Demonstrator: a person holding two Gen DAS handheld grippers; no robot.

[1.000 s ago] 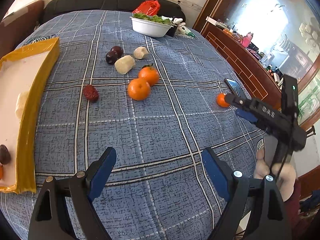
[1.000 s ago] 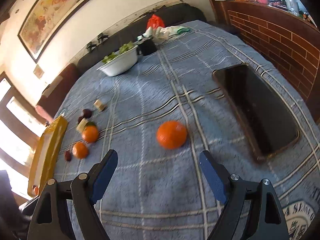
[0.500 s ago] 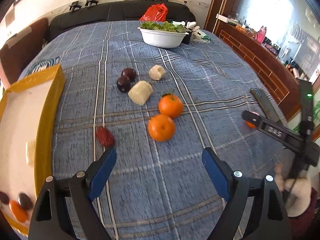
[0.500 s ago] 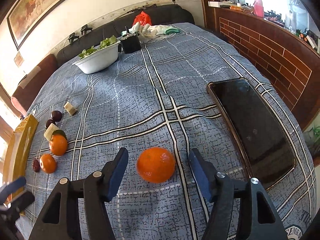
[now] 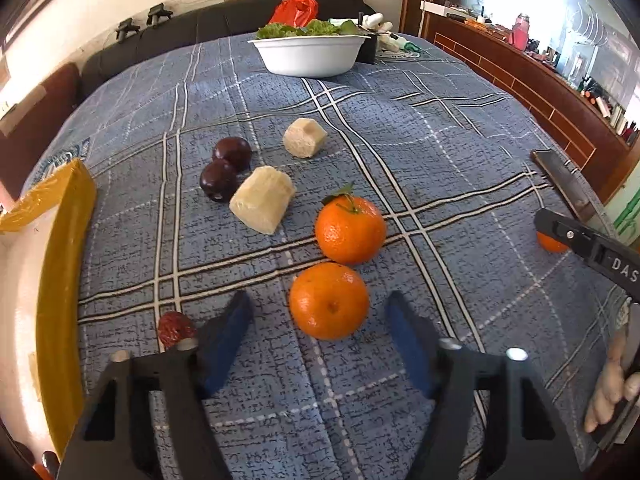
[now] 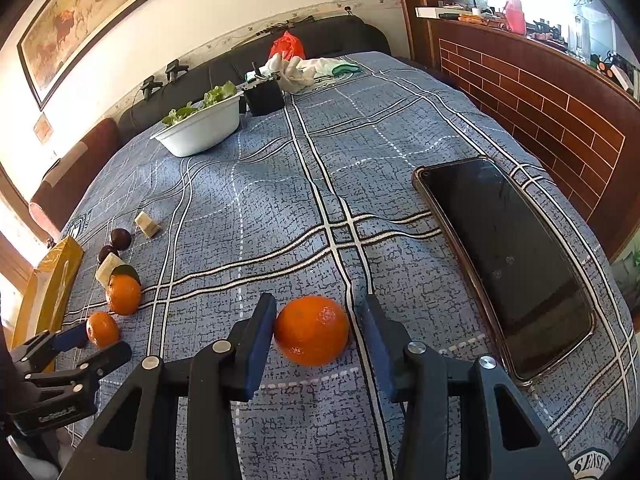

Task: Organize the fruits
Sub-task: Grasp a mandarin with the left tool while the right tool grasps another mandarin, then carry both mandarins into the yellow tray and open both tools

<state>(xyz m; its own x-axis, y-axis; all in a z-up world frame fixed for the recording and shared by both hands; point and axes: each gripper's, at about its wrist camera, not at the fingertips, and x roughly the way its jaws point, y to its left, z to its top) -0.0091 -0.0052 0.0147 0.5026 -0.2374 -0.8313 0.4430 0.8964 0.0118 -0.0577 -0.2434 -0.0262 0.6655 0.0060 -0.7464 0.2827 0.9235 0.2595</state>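
Observation:
My left gripper (image 5: 320, 320) is open, its fingers on either side of the near orange (image 5: 328, 300), not touching it. A leafed orange (image 5: 350, 229) lies just behind it. Two pale sugarcane chunks (image 5: 262, 199), two dark plums (image 5: 219, 180) and a red date (image 5: 175, 328) lie nearby. The yellow tray (image 5: 60, 280) stands at the left. My right gripper (image 6: 316, 330) is open around a lone orange (image 6: 312, 330); the left pad is at its skin and the right pad stands a little off it. That orange also shows in the left wrist view (image 5: 550, 242).
A white bowl of greens (image 5: 310, 52) stands at the far side of the blue plaid cloth. A black phone (image 6: 504, 256) lies right of the right gripper, near the table edge. A black box (image 6: 263, 96) and white gloves (image 6: 298, 70) sit at the back.
Both grippers have moved forward and narrowed. The left one now brackets the near orange. The right one has closed in around the lone orange.

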